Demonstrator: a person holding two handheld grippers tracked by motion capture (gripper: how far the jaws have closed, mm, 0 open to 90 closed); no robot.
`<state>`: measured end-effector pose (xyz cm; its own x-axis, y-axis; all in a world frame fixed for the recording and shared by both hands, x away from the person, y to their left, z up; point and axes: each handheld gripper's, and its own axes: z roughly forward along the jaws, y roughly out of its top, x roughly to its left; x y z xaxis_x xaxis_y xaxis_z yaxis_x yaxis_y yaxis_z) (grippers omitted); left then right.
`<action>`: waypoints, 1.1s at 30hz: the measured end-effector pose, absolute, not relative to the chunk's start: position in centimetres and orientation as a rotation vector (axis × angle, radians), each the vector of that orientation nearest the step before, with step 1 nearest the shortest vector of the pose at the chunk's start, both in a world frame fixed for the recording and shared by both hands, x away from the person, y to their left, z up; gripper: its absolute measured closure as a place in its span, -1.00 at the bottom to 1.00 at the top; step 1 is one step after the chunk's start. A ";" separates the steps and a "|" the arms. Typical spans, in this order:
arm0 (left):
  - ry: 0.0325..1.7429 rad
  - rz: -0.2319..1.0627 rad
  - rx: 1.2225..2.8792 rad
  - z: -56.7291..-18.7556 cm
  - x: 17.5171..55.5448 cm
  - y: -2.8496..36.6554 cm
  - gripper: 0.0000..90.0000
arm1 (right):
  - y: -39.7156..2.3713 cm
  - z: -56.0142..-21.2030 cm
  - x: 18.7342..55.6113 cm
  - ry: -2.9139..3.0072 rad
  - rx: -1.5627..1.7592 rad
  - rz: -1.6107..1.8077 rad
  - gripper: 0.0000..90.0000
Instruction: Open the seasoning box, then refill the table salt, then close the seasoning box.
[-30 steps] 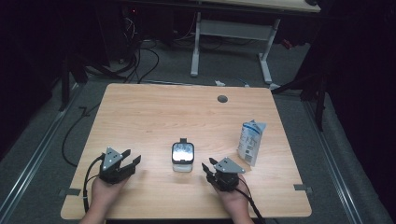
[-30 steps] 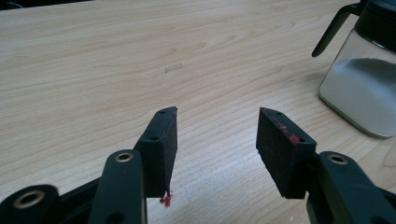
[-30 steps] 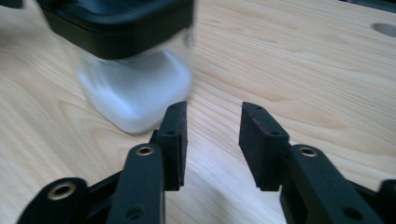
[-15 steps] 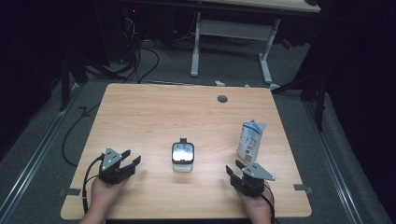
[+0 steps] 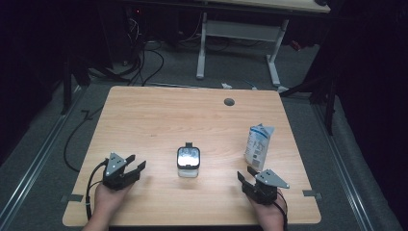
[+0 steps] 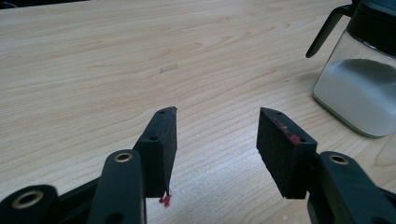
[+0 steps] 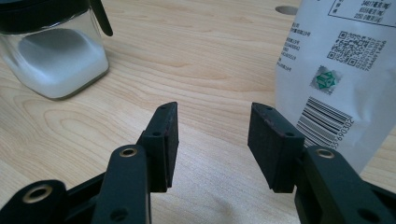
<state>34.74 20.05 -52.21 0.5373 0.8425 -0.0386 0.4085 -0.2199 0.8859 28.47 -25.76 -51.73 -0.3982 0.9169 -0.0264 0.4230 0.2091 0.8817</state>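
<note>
Resting near the front edge of the desk (image 5: pixel 144 110), both tongs were seen spread and empty: the left tongs (image 5: pixel 137 164) toward the front-left corner, the right tongs (image 5: pixel 244 178) toward the front-right, their jaws just widened with nothing between. Neither the glass jar (image 5: pixel 188 162) at the front middle nor the white pouch (image 5: pixel 258 146) by the right edge was gripped, so all handling was judged left. Barcode print on the pouch (image 7: pixel 336 70) was legible in the right gripper view, not from above.

The white paper pouch with blue print (image 7: pixel 336 74) carries a barcode, a QR code, a green emblem and small, partly legible digits
</note>
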 end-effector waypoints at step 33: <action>1.029 0.573 1.836 -52.3 34.6 19.7 0.07 | -25.1 -52.0 28.6 1.949 1.226 1.133 0.18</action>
